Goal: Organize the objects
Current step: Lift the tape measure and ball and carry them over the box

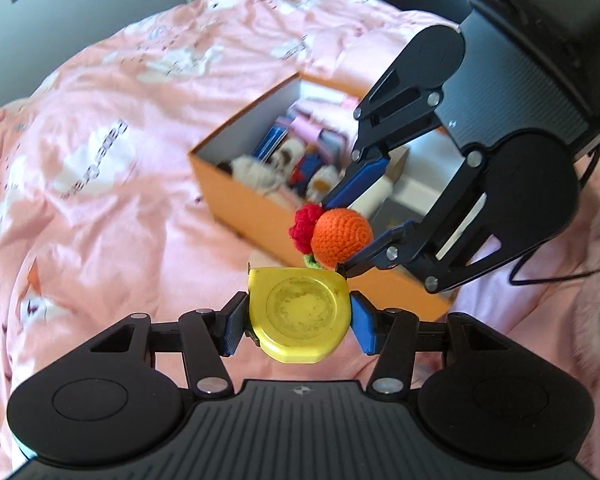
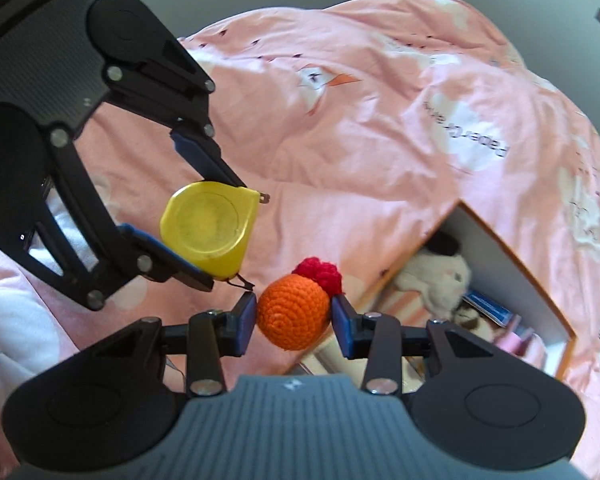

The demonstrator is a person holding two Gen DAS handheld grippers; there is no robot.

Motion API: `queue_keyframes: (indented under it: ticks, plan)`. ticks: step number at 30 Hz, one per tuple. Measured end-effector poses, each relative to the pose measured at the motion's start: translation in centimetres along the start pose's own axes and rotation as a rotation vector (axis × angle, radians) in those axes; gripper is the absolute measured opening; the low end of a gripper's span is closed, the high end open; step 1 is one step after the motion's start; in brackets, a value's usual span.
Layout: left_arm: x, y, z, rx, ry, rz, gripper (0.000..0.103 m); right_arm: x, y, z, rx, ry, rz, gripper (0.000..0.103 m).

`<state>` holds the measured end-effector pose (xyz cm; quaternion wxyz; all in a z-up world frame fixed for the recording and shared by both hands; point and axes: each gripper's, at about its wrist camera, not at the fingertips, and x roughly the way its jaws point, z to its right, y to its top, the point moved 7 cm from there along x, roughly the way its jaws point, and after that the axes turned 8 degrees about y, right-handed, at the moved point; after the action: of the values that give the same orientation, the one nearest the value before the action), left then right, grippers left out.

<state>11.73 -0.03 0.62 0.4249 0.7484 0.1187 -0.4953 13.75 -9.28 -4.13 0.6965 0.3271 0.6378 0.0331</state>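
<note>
Box (image 1: 236,196) of orange card lies open on the pink bedcover (image 1: 120,160), so the left gripper (image 1: 298,320), closed on the yellow tape measure (image 1: 298,314), and the right gripper (image 2: 294,322), closed on the crocheted orange ball (image 2: 292,316), hold both near it, probably for dropping in.

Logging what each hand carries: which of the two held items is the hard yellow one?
The yellow tape measure, clamped in the left gripper. The right gripper holds a soft orange crocheted ball instead.
</note>
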Motion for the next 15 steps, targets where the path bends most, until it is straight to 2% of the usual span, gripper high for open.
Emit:
queue_keyframes:
  ticks: [4, 6, 7, 10, 12, 15]
  plan:
    - [-0.6, 2.8, 3.4, 0.058, -0.013, 0.010, 0.061, -1.5, -1.1, 1.2, 0.026, -0.022, -0.010, 0.043]
    - [-3.2, 1.9, 7.1, 0.089, -0.024, 0.008, 0.061, -2.1, -2.0, 1.9, 0.034, -0.037, -0.026, 0.043]
    - [-1.1, 2.1, 7.5, 0.101, -0.032, 0.003, 0.061, -2.3, -2.4, 2.2, 0.040, -0.042, -0.034, 0.043]
    - [0.4, 2.9, 8.1, 0.137, -0.048, -0.011, 0.061, -2.9, -3.9, 3.4, 0.065, -0.053, -0.065, 0.043]
    - [3.7, 3.7, 7.8, 0.162, -0.056, -0.023, 0.061, -3.0, -4.9, 4.4, 0.083, -0.056, -0.089, 0.043]
    - [5.2, 4.7, 8.3, 0.187, -0.077, -0.030, 0.061, -3.0, -6.5, 5.6, 0.096, -0.051, -0.131, 0.043]
